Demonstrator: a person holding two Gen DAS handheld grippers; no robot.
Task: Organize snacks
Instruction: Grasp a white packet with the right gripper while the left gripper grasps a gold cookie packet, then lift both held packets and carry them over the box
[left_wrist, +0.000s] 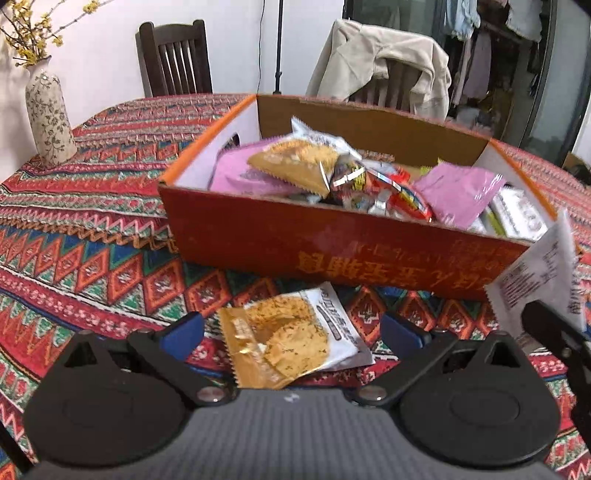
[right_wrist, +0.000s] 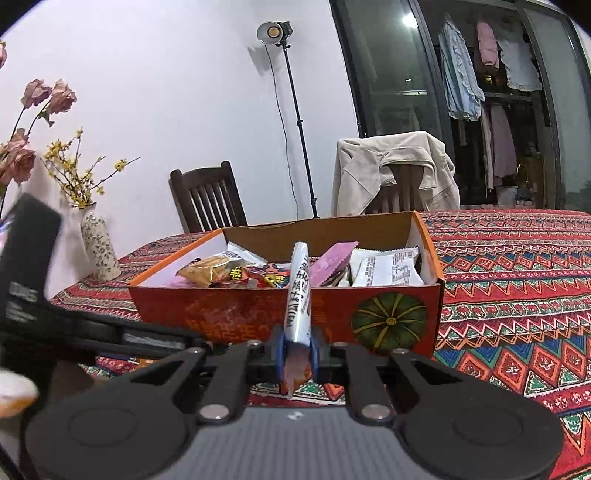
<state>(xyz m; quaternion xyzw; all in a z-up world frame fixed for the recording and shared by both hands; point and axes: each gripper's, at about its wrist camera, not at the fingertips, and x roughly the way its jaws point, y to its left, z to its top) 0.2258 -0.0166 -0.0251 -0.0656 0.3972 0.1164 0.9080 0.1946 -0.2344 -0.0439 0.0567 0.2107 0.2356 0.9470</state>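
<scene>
An open orange cardboard box (left_wrist: 332, 243) (right_wrist: 258, 310) full of snack packets stands on the patterned tablecloth. A gold and white cracker packet (left_wrist: 291, 332) lies flat on the cloth in front of it. My left gripper (left_wrist: 291, 328) is open, its blue pads (left_wrist: 184, 328) wide apart on either side of that packet without touching it. My right gripper (right_wrist: 298, 354) is shut on a white snack packet (right_wrist: 300, 291), held edge-on and upright in front of the box. The same white packet (left_wrist: 539, 277) shows at the right edge of the left wrist view.
A floral vase (left_wrist: 50, 118) (right_wrist: 98, 247) with yellow twigs stands at the table's far left. Two wooden chairs (right_wrist: 207, 199) are behind the table, one draped with a beige jacket (right_wrist: 395, 170). A light stand (right_wrist: 295, 122) rises by the wall. The other gripper's black body (right_wrist: 29, 280) sits at the left.
</scene>
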